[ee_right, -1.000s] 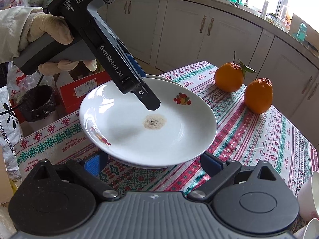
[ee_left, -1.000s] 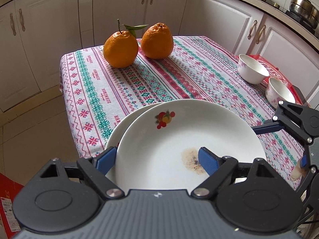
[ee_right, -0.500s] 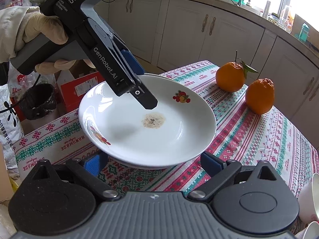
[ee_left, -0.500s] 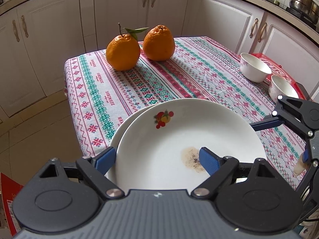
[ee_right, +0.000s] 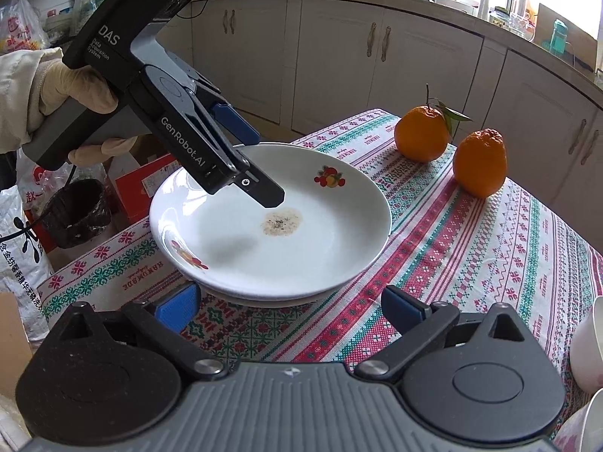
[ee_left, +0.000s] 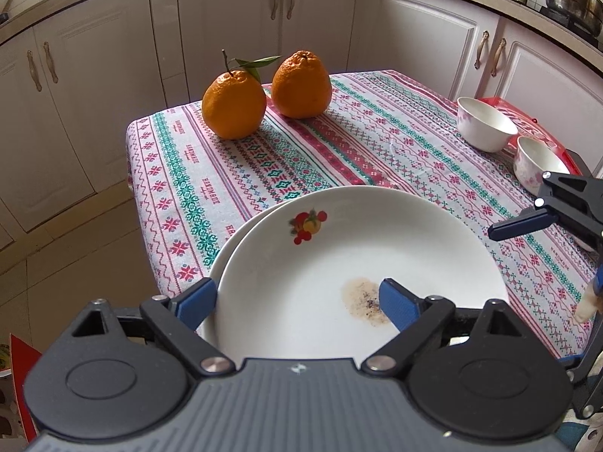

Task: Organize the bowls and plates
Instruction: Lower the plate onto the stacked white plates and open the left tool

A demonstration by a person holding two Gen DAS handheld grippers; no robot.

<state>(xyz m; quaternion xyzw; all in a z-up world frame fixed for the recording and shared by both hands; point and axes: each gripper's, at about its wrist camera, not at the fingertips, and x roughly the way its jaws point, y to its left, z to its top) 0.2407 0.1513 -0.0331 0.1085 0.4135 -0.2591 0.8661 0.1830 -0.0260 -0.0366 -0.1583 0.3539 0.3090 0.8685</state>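
A white plate (ee_left: pixel 361 263) with a fruit print and a brown stain lies on top of a second white plate (ee_left: pixel 222 256) at the table's near corner. It also shows in the right wrist view (ee_right: pixel 301 226). My left gripper (ee_left: pixel 297 301) is open, its jaws wide apart above the top plate's near rim, holding nothing. My right gripper (ee_right: pixel 286 310) is open and empty, low over the tablecloth beside the plates. Two white flowered bowls (ee_left: pixel 486 124) (ee_left: pixel 539 165) stand at the table's right edge.
Two oranges (ee_left: pixel 233 105) (ee_left: pixel 301 84) sit at the table's far end. A red item (ee_left: pixel 527 120) lies under the bowls. White cabinets ring the room. Bags, a red box (ee_right: pixel 139 184) and a dark bin (ee_right: pixel 75 214) stand on the floor left of the table.
The left gripper has pulled back and risen slightly above the stacked plates. The right gripper has barely moved.
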